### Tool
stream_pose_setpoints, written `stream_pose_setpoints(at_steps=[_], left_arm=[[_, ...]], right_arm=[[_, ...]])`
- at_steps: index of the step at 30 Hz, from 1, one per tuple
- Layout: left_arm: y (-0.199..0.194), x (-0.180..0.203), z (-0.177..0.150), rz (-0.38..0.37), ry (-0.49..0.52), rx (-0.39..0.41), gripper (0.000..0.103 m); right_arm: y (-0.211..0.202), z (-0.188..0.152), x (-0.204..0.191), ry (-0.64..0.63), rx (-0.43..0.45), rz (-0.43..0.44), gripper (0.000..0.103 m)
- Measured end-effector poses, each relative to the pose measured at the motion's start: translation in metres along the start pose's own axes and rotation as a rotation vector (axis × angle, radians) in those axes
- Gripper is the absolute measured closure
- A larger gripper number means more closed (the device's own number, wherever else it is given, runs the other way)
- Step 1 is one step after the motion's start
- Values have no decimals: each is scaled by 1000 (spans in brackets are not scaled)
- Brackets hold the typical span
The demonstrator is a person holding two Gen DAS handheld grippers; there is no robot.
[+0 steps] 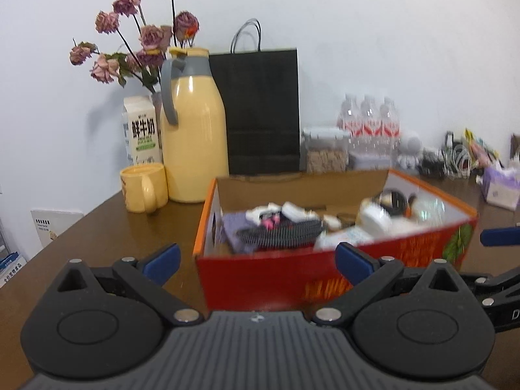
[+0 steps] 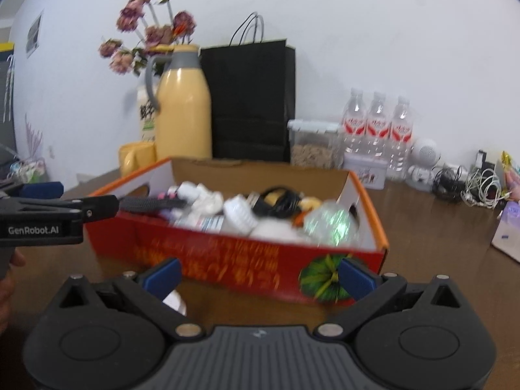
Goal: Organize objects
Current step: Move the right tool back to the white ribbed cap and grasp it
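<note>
Hovering low over the tabletop (image 1: pixel 107 227), both empty: left gripper (image 1: pixel 258 261) and right gripper (image 2: pixel 260 276), fingers spread wide. Facing the red box (image 2: pixel 227 253), mid-frame, crammed with odds and ends. Probably picking out a first item; needing to lift over the near wall.

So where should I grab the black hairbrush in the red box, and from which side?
Probably from above. The black hairbrush lies flat on top of the clutter near the box's left end, long axis running left to right. Set the jaws across its narrow width, towards the end nearest the left wall, where less is piled against it. The left gripper is open and closest.
</note>
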State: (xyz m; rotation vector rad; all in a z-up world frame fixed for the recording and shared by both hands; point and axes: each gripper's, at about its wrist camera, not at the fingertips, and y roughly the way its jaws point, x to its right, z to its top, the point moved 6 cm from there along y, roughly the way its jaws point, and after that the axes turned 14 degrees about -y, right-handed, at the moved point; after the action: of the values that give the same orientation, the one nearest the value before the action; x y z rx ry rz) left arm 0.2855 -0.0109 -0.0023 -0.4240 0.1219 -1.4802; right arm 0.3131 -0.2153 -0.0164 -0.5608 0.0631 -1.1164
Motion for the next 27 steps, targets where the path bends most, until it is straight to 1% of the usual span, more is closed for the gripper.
stream_pose_setpoints(at_steps=[6, 10, 20, 22, 24, 25, 27], left_arm=[[-4, -19, -9, 27, -27, -45, 0], [-6, -29, -16, 46, -23, -69, 0], [-4, -34, -20, 40, -51, -88, 0], [-5, -35, -20, 34, -57, -87, 0], [-5, -35, -20, 29, -61, -86, 0], [-5, -35, -20, 29, -63, -85, 0], [-6, -36, -19, 25, -69, -83, 0]], right_arm=[[2, -11, -19, -39, -62, 41, 0], [6, -18, -32, -65, -107, 65, 0], [13, -23, -42, -77, -145, 99, 1], [15, -23, -46, -80, -150, 115, 4], [18, -21, -50, -82, -150, 131, 13], [20, -20, -52, -83, -152, 140, 15], [24, -18, -55, -86, -158, 152, 24]])
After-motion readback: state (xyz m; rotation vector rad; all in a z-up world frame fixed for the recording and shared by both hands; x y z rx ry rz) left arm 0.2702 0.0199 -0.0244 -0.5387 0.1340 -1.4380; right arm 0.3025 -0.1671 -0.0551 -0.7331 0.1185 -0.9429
